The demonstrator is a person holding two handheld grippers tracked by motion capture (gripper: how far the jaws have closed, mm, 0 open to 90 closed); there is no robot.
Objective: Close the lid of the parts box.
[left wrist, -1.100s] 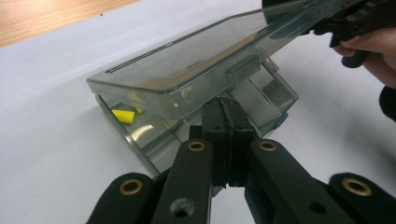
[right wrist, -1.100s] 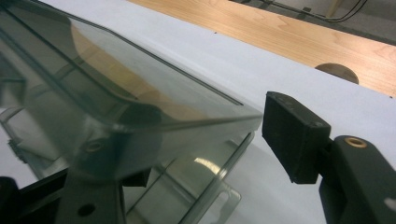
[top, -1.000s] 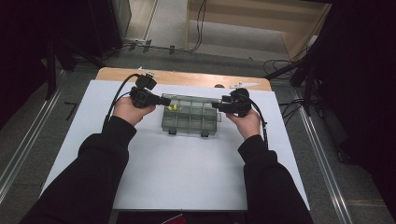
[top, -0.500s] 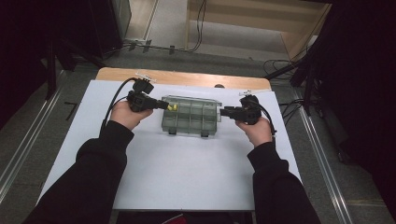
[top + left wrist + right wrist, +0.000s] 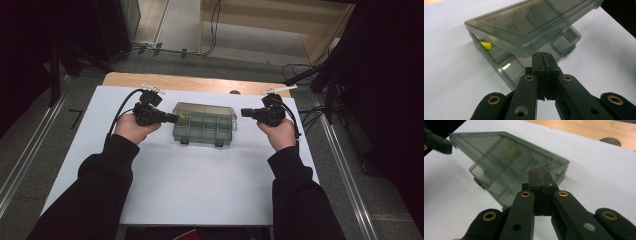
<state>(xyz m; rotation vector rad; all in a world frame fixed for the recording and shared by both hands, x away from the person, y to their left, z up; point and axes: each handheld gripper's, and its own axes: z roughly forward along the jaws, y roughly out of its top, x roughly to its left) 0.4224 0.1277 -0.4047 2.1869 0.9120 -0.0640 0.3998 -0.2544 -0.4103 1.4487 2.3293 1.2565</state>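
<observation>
**A:** Which step is this? The clear smoke-tinted compartment box (image 5: 204,124) lies mid-table on the white sheet (image 5: 200,190), between the two hands.

**B:** Opening it, I'd judge. In both gripper views the lid (image 5: 529,22) stands lifted off the base at an angle. The left gripper (image 5: 172,118) sits at the box's left end, its jaws pressed together with nothing between them. Whether the tip props the lid, I cannot tell.

**A:** And the right gripper (image 5: 243,112)?

**B:** Just off the right end, apart from the box. Its jaws have just been closing and now meet empty.

**A:** So what does the next move call for?

**B:** Probably getting a closed tip under the raised lid edge and swinging it fully back without letting the light box skid.

**A:** What does one view add?

**B:** The high view shows both grippers flanking the box, but the lid's tilt is hard to read there. The left gripper view shows a small yellow piece (image 5: 486,46) in an end compartment.
</observation>
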